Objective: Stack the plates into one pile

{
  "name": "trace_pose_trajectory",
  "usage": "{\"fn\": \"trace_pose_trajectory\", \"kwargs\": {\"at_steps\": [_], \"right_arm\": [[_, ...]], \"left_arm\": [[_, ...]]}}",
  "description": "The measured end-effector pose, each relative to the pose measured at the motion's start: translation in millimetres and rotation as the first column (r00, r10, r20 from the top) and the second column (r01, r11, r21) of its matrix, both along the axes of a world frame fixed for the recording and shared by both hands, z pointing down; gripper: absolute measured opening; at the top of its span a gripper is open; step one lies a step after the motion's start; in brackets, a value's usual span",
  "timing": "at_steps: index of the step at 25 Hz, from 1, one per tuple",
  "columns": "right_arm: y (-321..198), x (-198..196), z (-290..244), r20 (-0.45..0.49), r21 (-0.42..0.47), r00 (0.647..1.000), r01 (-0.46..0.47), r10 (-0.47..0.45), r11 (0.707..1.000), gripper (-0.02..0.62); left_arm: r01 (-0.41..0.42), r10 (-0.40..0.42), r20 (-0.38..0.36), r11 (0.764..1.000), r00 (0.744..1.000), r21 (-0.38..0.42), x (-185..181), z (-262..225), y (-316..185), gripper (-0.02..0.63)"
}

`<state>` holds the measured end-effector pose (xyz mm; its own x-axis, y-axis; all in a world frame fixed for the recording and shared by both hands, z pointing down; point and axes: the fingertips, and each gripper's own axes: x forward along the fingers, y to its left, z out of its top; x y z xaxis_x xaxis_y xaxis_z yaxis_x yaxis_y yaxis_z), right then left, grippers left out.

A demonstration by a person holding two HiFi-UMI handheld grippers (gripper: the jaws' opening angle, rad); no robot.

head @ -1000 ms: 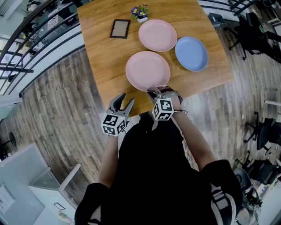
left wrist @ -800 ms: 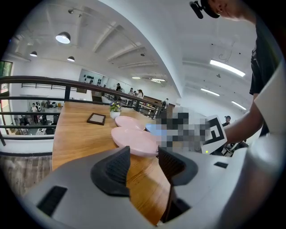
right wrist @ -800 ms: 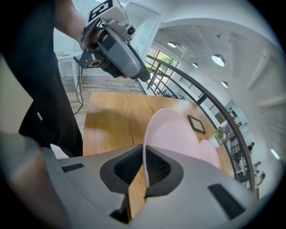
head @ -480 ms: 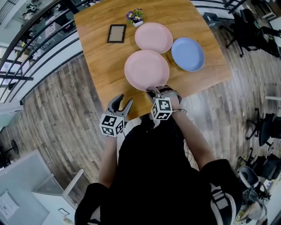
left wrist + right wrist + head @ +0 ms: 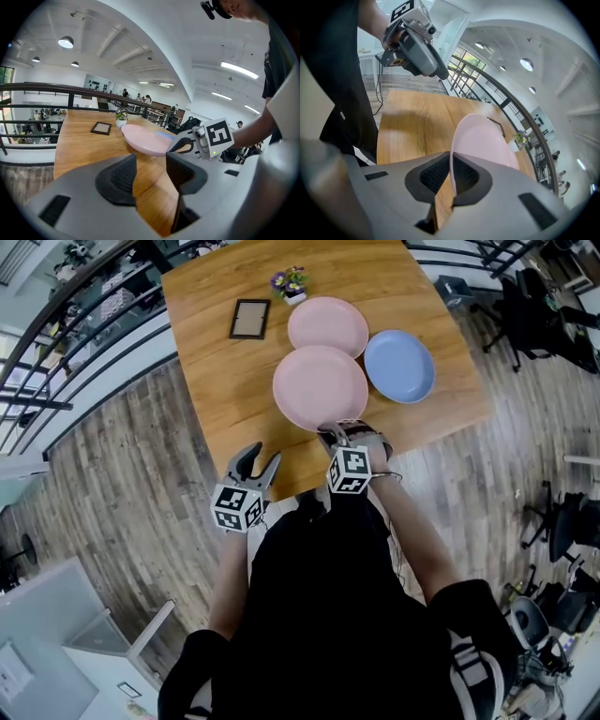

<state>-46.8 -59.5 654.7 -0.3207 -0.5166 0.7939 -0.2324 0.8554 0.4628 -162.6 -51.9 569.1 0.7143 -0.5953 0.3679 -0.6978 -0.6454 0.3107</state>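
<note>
Person: a person in a black short-sleeved top (image 5: 328,615) fills the lower middle of the head view. Both forearms reach up the frame to the table's near edge.
Left claw: the left gripper (image 5: 151,161) hangs at that near edge, lower left of the plates. Its jaws stand apart, with only bare tabletop showing between them, and they touch nothing.
Right claw: the right gripper (image 5: 452,161) sits just right of the left one in the head view. Its jaws are clamped on the near rim of a plate, with a dark ribbed pad pressing each face.
Held plate: the near pale pink round plate (image 5: 321,387) is at the middle of the head view, tilted in the grip. The left gripper view shows its underside above the wood. I cannot tell whether its far rim rests on anything. In the head view its upper edge overlaps the next pink plate.
Blue plate: the light blue round plate (image 5: 399,366) lies flat, just beside the held plate's right rim.
Far plate: the far pale pink round plate (image 5: 328,322) lies flat, above the held one in the frame.
Frame: a small dark rectangular picture frame (image 5: 250,319) lies flat, left of the far plate.
Flowers: a small white pot of purple and yellow flowers (image 5: 291,283) stands at upper middle, between frame and far plate.
Table: a light wooden table (image 5: 216,381) bears all of these.
Surroundings: grey wood-plank floor (image 5: 112,484), black metal railing (image 5: 66,343) at upper left, and black office chairs (image 5: 544,306) at upper right.
</note>
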Motion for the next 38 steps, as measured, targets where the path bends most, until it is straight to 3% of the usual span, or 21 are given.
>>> {"fn": "trace_pose_trajectory", "kwargs": {"at_steps": [38], "right_arm": [[-97, 74, 12, -0.026, -0.049, 1.0, -0.003, 0.001, 0.999, 0.023]], "left_arm": [[0.048, -0.047, 0.022, 0.998, 0.999, -0.031, 58, -9, -86, 0.213]]}}
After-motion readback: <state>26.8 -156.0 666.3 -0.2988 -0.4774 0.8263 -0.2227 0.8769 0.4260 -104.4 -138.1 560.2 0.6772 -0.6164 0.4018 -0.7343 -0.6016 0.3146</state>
